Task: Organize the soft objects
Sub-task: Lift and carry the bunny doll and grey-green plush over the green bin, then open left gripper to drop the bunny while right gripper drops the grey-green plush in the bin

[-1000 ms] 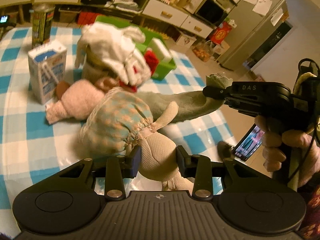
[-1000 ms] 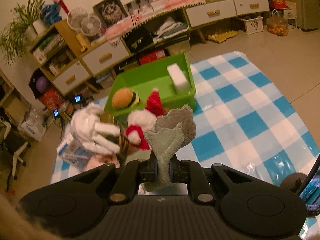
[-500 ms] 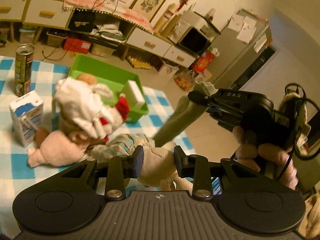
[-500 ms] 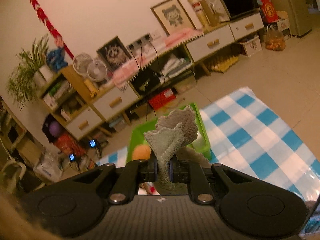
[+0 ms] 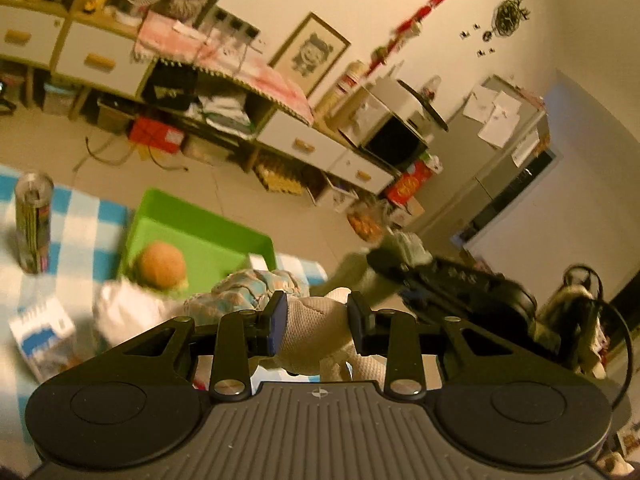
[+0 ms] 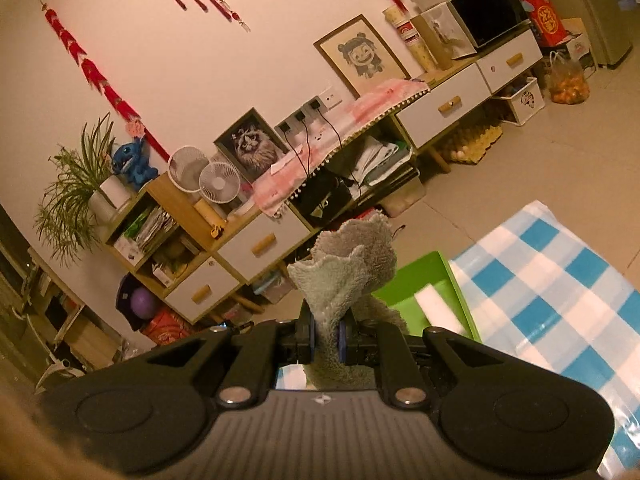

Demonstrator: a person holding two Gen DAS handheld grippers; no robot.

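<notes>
My left gripper (image 5: 316, 316) is shut on the cream leg (image 5: 308, 332) of a rag doll in a checked dress (image 5: 256, 286), held up off the table. My right gripper (image 6: 325, 334) is shut on the doll's grey-green plush ear (image 6: 348, 268); it also shows in the left wrist view (image 5: 400, 264), up and to the right. The green bin (image 5: 192, 224) lies below, holding a plush burger (image 5: 162, 266) and a white foam block (image 6: 438, 308).
A blue-and-white checked cloth (image 6: 560, 280) covers the table. A tall can (image 5: 34, 226), a milk carton (image 5: 44, 336) and a white plush toy (image 5: 124, 308) stand left of the bin. Cabinets and shelves (image 6: 256, 240) line the far wall.
Both grippers have risen, lifting the doll off the table. The views have tilted up toward the wall, and the table objects have dropped lower in the frames.
</notes>
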